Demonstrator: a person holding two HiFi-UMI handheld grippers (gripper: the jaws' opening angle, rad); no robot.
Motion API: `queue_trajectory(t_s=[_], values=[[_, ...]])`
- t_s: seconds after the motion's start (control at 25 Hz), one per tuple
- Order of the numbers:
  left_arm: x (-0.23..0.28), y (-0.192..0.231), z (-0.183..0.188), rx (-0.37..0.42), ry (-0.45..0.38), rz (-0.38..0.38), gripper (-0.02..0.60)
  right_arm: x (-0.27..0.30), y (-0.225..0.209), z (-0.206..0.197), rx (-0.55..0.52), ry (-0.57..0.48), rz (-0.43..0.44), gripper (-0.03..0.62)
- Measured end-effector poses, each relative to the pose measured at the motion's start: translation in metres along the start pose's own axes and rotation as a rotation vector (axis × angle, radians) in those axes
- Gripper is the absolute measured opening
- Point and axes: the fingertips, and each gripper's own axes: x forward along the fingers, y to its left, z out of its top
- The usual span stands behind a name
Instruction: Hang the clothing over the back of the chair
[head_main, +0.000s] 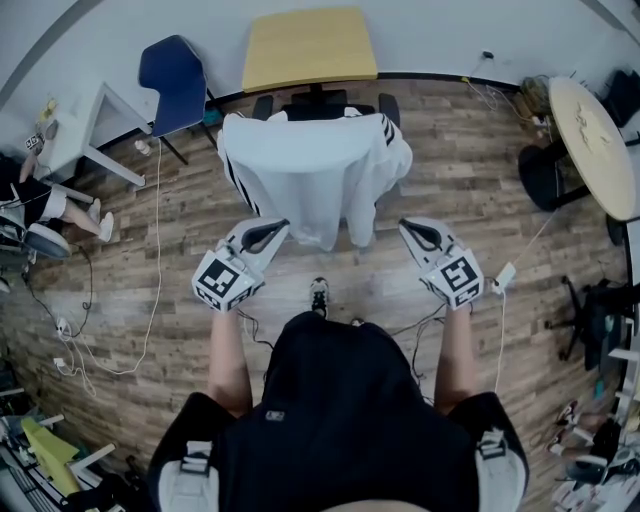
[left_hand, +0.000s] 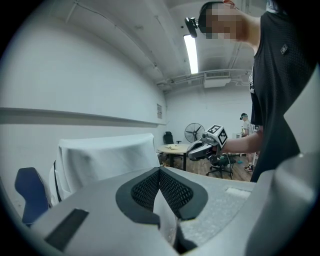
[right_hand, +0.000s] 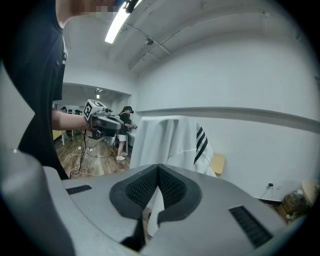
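Note:
A white garment (head_main: 310, 170) with black stripes lies draped over the back of a dark chair (head_main: 320, 100) in front of me. It hangs down on both sides. My left gripper (head_main: 278, 226) points at its lower left hem, its jaws together. My right gripper (head_main: 407, 226) is level with it, just off the garment's lower right edge, also shut. In the left gripper view the jaws (left_hand: 160, 172) meet at the tip, and the covered chair back (left_hand: 105, 157) stands a little way beyond. The right gripper view shows the jaws (right_hand: 158, 167) closed below the striped garment (right_hand: 165, 137).
A yellow table (head_main: 308, 45) stands behind the chair, with a blue chair (head_main: 172, 75) to its left. At the right is a round table (head_main: 595, 140) with an office chair (head_main: 545, 175) beside it. Cables (head_main: 150, 300) trail over the wooden floor. A person (head_main: 40, 200) sits at far left.

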Motion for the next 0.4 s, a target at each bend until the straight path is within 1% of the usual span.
queue_trajectory(t_s=[0.2, 0.4], values=[[-0.003, -0.030, 0.007, 0.008, 0.018, 0.037, 0.000, -0.023, 0.013, -0.007, -0.012, -0.010, 0.033, -0.005], [-0.003, -0.057, 0.002, 0.000, 0.010, 0.038, 0.000, -0.043, 0.019, -0.015, -0.023, -0.009, 0.047, -0.005]])
